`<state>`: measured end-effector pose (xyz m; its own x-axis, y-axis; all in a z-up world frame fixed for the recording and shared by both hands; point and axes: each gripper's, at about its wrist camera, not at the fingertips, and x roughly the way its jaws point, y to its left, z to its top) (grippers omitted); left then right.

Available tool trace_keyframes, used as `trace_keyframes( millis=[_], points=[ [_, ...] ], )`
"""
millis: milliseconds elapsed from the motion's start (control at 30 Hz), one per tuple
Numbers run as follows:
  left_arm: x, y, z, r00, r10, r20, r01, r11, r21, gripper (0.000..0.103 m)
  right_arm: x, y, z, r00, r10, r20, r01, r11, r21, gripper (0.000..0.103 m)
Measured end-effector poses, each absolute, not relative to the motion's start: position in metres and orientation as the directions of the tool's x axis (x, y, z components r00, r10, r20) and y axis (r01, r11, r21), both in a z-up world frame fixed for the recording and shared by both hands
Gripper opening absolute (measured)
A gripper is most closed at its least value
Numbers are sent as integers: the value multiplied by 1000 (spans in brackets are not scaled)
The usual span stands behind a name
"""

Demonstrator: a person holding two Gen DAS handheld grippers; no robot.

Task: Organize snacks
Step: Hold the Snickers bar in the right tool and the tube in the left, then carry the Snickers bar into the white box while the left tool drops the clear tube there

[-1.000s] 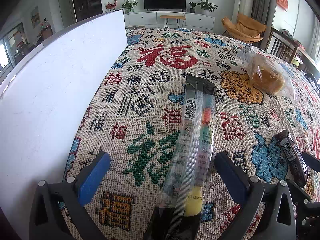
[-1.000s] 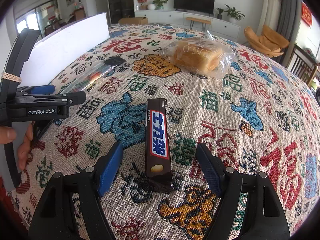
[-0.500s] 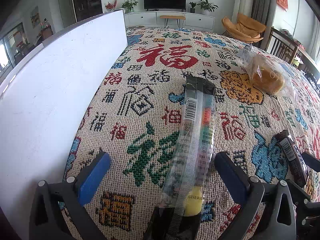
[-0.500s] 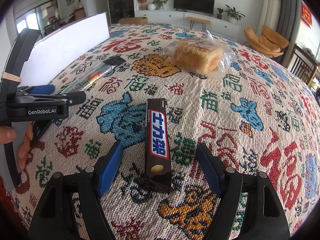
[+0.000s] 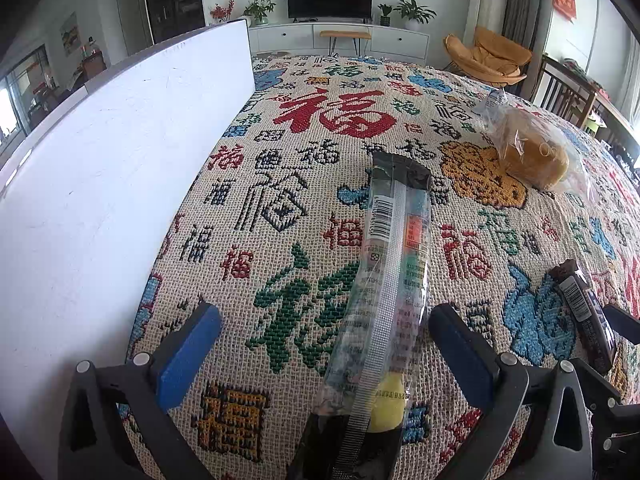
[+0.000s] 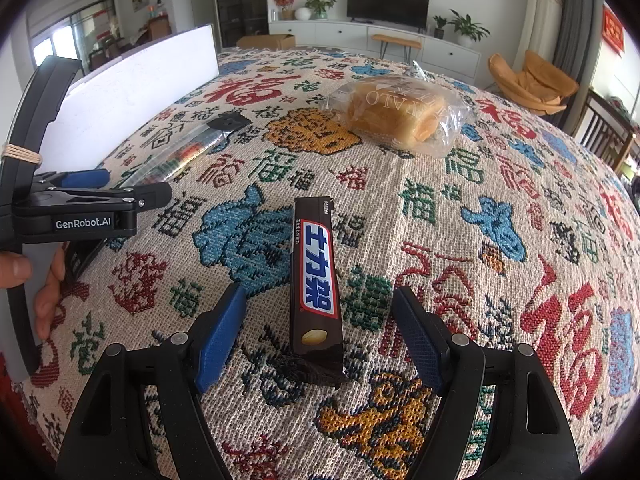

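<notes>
- Fingers of the right gripper stand spread wide at the frame's bottom, touching nothing; the dark brown chocolate bar with blue-and-white lettering lies between them, long axis running up-frame along their line.
- Left gripper, equally spread and empty, straddles the long clear-wrapped snack stick, also lengthwise.
- Farther up on the patterned woven tabletop sits the clear-bagged golden bread loaf.

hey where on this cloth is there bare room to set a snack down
Widest bare stretch: the cloth right of the chocolate bar, below the bagged bread. Another open band lies between the white board and the long clear packet. It is crowded near the front edge, where each open tool, left and right, straddles a snack.
</notes>
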<state>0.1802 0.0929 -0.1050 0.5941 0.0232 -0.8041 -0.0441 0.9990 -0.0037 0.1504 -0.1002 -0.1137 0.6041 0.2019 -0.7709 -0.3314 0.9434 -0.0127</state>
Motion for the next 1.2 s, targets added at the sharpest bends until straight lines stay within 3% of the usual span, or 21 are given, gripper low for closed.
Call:
trace_keyframes(
  millis=[200,300,367,467,500,533,633,667,700,733,867,1033,1200],
  points=[
    [183,94,-101,537,-7,-843,3,1000,-6,103,152,-105,-113,585,242,-774,-345,938,33,82],
    [182,92,-99,462,-52,-885,69,997,-23,102,164,-129,-104,480,386,-788,-342,909,237,81],
    [178,88,-97,456,-48,-889,86,996,-10,96,178,-150,-98,404,475,-782,-267,878,396,80],
    [175,76,-94,466,-65,-882,118,993,-12,74,193,-148,-87,348,440,-828,-264,893,364,79],
    [175,72,-92,468,-77,-880,134,991,-15,58,196,-142,-85,336,417,-845,-287,899,330,79],
    [175,69,-90,472,-86,-877,146,989,-18,32,199,-135,-84,326,403,-855,-307,901,308,79],
    [175,81,-86,463,-163,-871,120,985,-121,12,206,-121,-91,288,425,-858,-322,887,331,76],
    [172,88,-84,461,-196,-865,98,981,-169,12,208,-117,-94,284,415,-864,-325,890,321,61],
    [167,95,-82,472,-216,-855,78,976,-204,12,208,-115,-97,284,399,-872,-325,896,304,24],
    [158,101,-79,490,-228,-842,66,972,-225,11,207,-115,-100,283,381,-880,-320,902,288,18],
    [119,116,-56,554,-314,-771,60,939,-340,11,194,-123,-88,311,408,-858,-307,898,316,18],
    [80,144,2,646,-385,-659,75,892,-447,11,180,-105,-20,385,515,-766,-363,848,387,18],
    [63,213,62,741,-265,-617,-6,916,-400,12,176,-19,67,404,666,-627,-528,730,435,18]
  ],
)
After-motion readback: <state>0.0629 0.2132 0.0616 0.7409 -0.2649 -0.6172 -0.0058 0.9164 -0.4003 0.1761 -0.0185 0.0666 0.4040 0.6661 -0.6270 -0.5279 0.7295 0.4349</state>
